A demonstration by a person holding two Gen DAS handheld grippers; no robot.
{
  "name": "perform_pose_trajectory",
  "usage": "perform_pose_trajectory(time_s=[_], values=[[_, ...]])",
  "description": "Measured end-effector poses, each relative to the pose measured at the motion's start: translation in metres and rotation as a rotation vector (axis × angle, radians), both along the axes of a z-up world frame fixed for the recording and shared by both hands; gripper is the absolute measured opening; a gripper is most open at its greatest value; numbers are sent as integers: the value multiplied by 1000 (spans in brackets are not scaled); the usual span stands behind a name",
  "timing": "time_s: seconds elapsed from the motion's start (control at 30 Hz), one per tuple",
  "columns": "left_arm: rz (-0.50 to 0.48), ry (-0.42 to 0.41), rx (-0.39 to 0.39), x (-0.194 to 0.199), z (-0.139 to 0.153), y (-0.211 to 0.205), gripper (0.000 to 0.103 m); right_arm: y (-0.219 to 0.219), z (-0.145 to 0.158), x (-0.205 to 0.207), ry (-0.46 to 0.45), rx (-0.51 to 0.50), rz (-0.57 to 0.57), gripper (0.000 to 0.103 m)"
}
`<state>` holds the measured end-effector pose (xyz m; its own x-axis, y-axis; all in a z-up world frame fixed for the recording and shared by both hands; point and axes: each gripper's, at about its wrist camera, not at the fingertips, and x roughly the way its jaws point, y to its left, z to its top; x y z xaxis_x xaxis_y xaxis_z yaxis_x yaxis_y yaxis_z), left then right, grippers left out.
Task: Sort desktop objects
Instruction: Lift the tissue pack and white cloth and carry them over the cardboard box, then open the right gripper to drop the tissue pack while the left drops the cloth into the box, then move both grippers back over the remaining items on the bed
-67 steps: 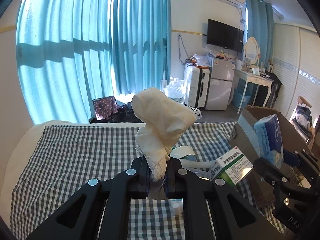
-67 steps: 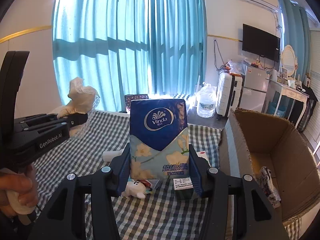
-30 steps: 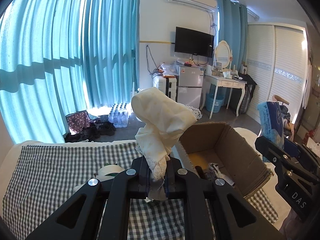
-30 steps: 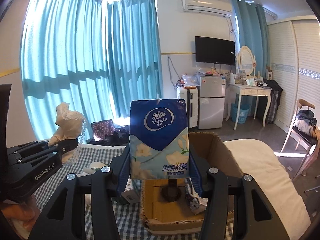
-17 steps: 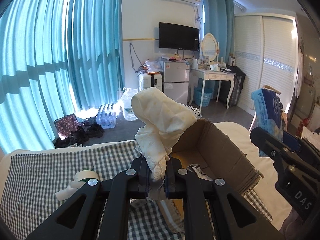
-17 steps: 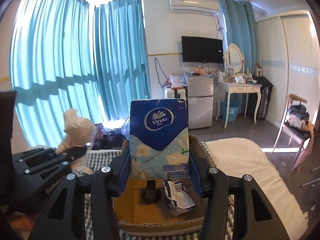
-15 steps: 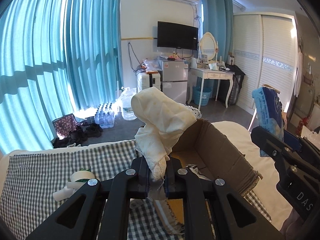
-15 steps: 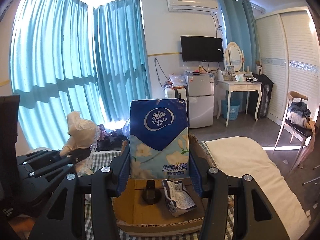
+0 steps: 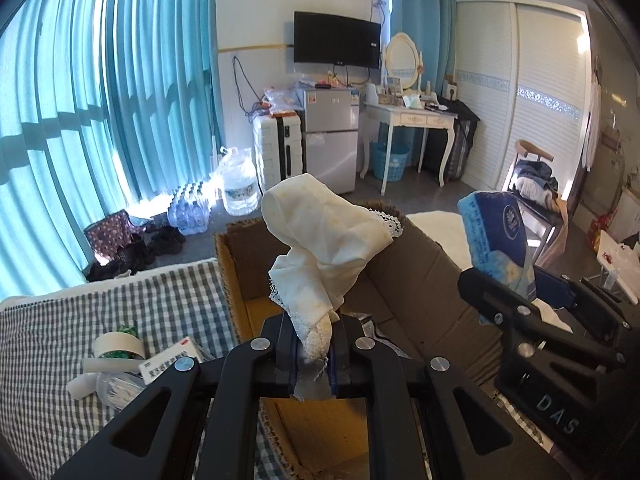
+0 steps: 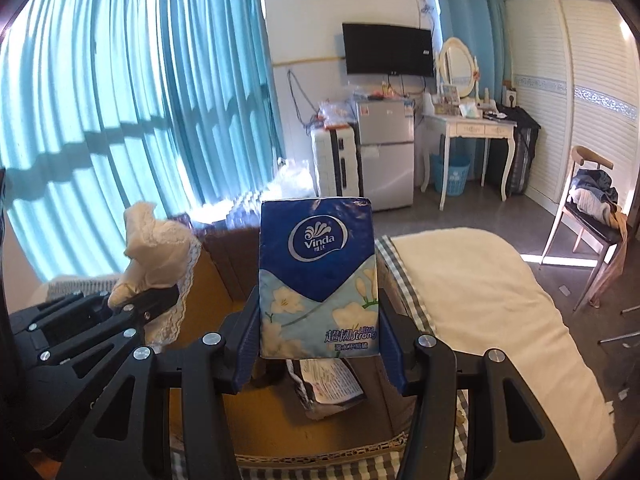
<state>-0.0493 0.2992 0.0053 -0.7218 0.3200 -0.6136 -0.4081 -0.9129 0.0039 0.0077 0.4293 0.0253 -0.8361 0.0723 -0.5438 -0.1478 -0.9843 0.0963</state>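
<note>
Both grippers have swung from over the checked cloth to over the open cardboard box (image 9: 416,280) since the earliest frames, grips unchanged. Left gripper (image 9: 313,354) clamped tight on the lower end of a cream lace-edged cloth (image 9: 324,240); pinched part mostly hidden between the pads, cloth stands up from the fingertips and flops toward the right gripper. Right gripper (image 10: 318,344) pinches a blue Vinda tissue pack (image 10: 318,280) by its two side edges; long axis upright, logo facing the camera, bottom edge between the fingers. Tissue pack blocks most of the box floor beyond it; a crumpled printed wrapper (image 10: 328,380) shows just below, other contents unclear. Left of the left gripper, outside the box, a tape roll (image 9: 118,346) and small carton (image 9: 170,364) lie on the checked cloth (image 9: 60,328), partly cut off by the finger
</note>
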Motion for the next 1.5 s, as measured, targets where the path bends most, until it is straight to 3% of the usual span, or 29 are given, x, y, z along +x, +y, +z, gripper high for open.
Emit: perform_pose_trajectory(time_s=[0.47, 0.6, 0.73, 0.87, 1.17, 1.3, 1.5], values=[[-19, -119, -51, -10, -46, 17, 13, 20, -40, -22, -219, 14, -19, 52], [-8, -136, -40, -12, -48, 15, 28, 23, -38, -23, -213, 8, -29, 53], [16, -135, -43, -13, -46, 10, 65, 30, -36, -22, -196, -44, -35, 53], [27, -118, -37, -11, -39, 4, 69, 34, -30, -18, -162, -71, -57, 62], [71, -93, -18, -8, -24, -15, 81, 37, -22, -14, -106, -130, -60, 65], [101, -67, -7, -6, -14, -28, 92, 33, -15, -11, -83, -125, -62, 67], [141, -9, 23, 3, 10, -62, 102, 26, 1, -2, -13, -113, -43, 82]])
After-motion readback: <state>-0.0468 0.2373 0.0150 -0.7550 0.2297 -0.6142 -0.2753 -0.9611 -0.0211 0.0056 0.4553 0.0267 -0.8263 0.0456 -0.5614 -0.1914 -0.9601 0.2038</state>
